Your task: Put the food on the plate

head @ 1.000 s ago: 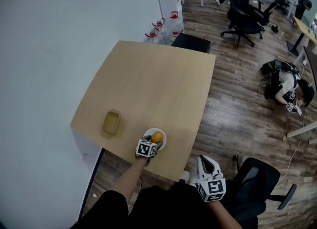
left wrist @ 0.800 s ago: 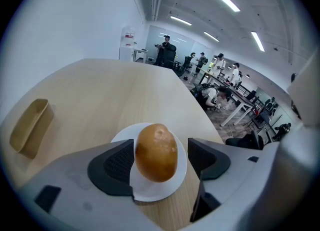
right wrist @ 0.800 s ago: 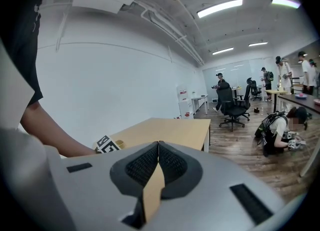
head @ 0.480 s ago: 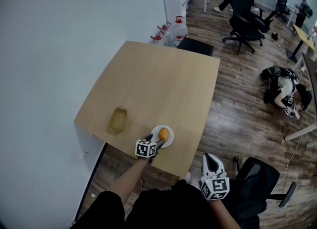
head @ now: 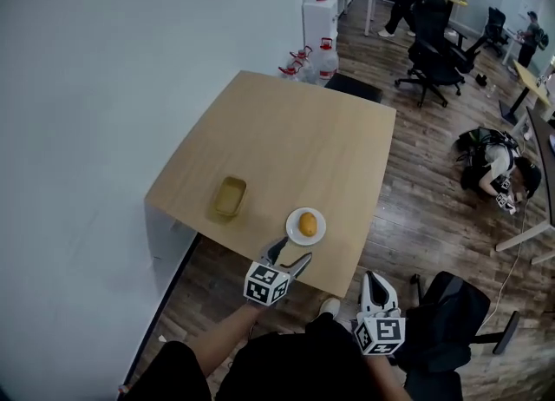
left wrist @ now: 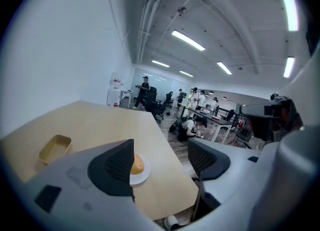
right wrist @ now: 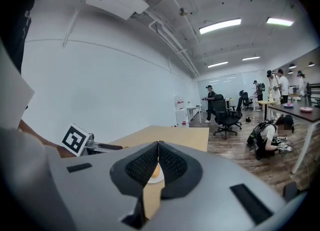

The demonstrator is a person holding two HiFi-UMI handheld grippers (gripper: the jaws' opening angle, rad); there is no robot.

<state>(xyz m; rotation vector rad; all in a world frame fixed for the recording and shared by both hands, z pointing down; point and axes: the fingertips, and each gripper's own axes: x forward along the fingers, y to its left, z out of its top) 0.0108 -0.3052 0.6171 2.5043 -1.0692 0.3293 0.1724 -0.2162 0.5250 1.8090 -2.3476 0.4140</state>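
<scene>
Food: a round orange-yellow piece (head: 307,224) sits in the middle of the white plate (head: 292,229), touching nothing else; that is where the task wants it
Plate: flat on the wooden table (head: 286,130) close to the near edge, within easy reach of the person
Left gripper (head: 292,253): hangs just off the near edge, pointed at the plate but apart from it; jaws spread wide with nothing between them, so it looks to me like a release, not a grab
Right gripper (head: 374,279): held low by the person's lap, well away from the table; jaws pressed together on nothing, idle by my reading
Yellow dish (head: 229,196): empty, just beside the plate on the wall side; no part in this step
Progress: I'd call it done
</scene>
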